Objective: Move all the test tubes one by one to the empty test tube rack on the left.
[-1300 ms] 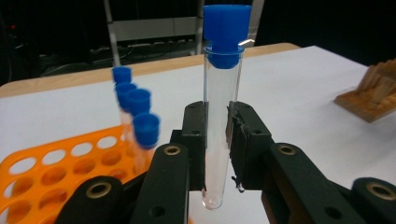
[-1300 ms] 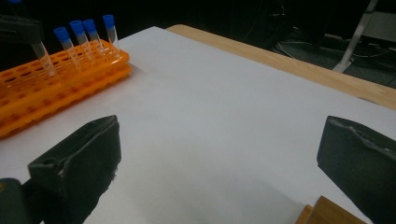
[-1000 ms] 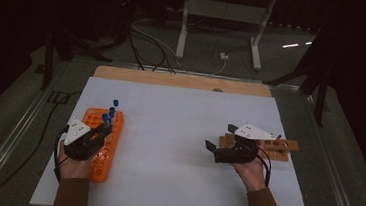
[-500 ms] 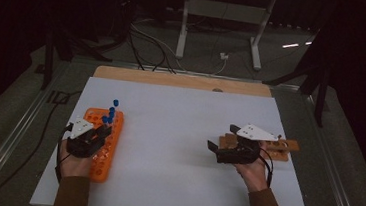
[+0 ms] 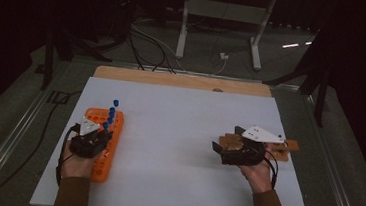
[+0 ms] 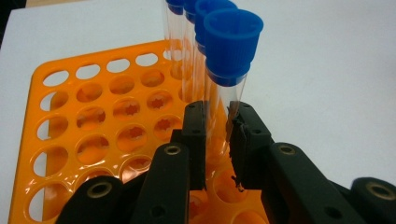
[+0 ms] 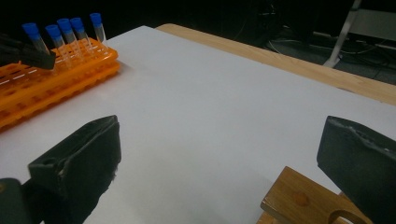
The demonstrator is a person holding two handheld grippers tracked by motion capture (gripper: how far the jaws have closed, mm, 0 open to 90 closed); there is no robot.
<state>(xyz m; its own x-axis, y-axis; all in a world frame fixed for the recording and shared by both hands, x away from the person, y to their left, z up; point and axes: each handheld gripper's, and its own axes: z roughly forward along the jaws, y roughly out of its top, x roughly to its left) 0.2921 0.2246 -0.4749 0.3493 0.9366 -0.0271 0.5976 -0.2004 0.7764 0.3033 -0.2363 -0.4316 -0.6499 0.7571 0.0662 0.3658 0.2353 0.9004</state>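
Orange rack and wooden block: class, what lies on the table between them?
Nothing: between the orange rack and the wooden block the white table is bare, as the high view shows.

Black two-jaw tools [image 5: 98, 137] with brass screws, grey triangular plates, black cables, brown sleeves [image 5: 70, 196].

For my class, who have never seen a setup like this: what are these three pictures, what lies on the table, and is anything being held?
A person holds a two-jaw hand tool in each hand, each carrying its own camera. The high view looks down on the white table; the other two look along each tool's black jaws. The left gripper is shut on a clear blue-capped test tube, the nearest of a row standing in an orange tube rack. The right gripper is open, holding nothing, by a wooden rack.
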